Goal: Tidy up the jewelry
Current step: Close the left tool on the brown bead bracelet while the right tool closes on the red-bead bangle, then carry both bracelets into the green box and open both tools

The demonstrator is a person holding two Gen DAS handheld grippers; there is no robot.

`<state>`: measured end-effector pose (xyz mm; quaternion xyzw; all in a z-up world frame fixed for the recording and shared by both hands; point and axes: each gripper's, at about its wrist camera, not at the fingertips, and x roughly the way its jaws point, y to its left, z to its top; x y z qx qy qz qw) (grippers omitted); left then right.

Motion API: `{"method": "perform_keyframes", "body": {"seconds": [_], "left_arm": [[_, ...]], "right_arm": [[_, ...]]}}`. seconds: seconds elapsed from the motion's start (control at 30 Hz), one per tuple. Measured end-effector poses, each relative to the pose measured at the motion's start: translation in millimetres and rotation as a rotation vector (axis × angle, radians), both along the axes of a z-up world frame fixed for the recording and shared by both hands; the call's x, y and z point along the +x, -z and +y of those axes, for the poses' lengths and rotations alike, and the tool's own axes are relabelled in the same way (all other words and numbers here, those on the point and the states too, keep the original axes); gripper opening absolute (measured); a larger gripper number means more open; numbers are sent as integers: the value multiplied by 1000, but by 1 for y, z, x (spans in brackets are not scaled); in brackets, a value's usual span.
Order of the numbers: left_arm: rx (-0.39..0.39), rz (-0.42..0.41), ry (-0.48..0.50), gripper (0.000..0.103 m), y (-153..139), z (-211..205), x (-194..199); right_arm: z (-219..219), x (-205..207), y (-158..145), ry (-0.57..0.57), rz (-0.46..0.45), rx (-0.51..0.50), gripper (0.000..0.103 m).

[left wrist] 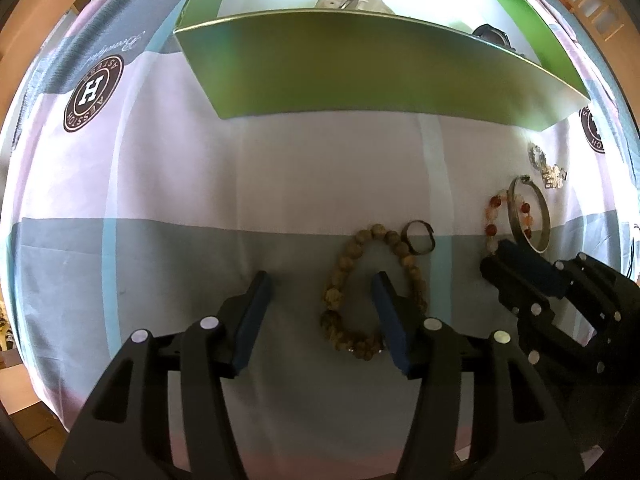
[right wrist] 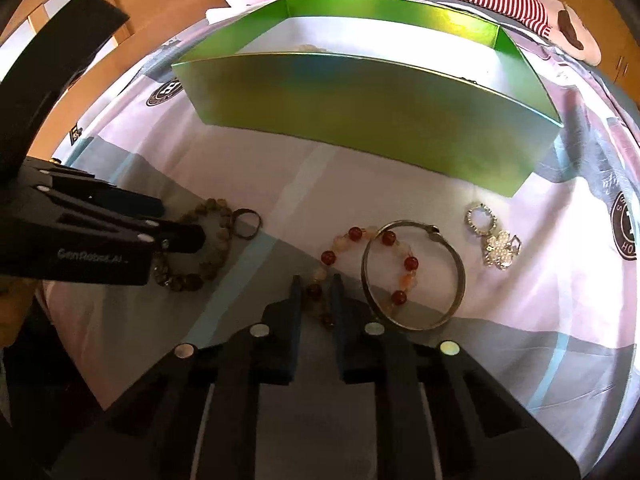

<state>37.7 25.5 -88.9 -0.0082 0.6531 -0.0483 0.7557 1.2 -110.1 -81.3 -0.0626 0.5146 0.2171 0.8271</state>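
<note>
Cloth with grey, pink and white blocks fills both frames; a green box sits across the top. Bottom centre of the right view, the right hand-held gripper is closed on a red bead bracelet. The left hand-held gripper is open over a brown bead bracelet.

Both grippers are black plastic. The left gripper and right gripper have dark blue pads and round silver screws; one side carries small grey lettering.
</note>
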Motion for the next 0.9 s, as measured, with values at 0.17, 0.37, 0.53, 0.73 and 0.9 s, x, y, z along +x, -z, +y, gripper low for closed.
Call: {"method": "perform_keyframes", "body": {"seconds": [0.17, 0.37, 0.53, 0.73, 0.9], "left_arm": [[-38, -6, 9, 12, -8, 3, -1], [-115, -106, 45, 11, -40, 6, -6], [-180, -259, 73, 11, -86, 7, -19], [-160, -385, 88, 11, -122, 6, -17], [-134, -520, 51, 11, -155, 11, 1]], "right_arm": [[1, -3, -8, -6, -16, 47, 8], [-12, -7, -36, 14, -90, 117, 8], [-20, -11, -65, 25, -164, 157, 8], [-23, -3, -91, 40, -254, 108, 8], [-25, 21, -121, 70, -346, 103, 8]]}}
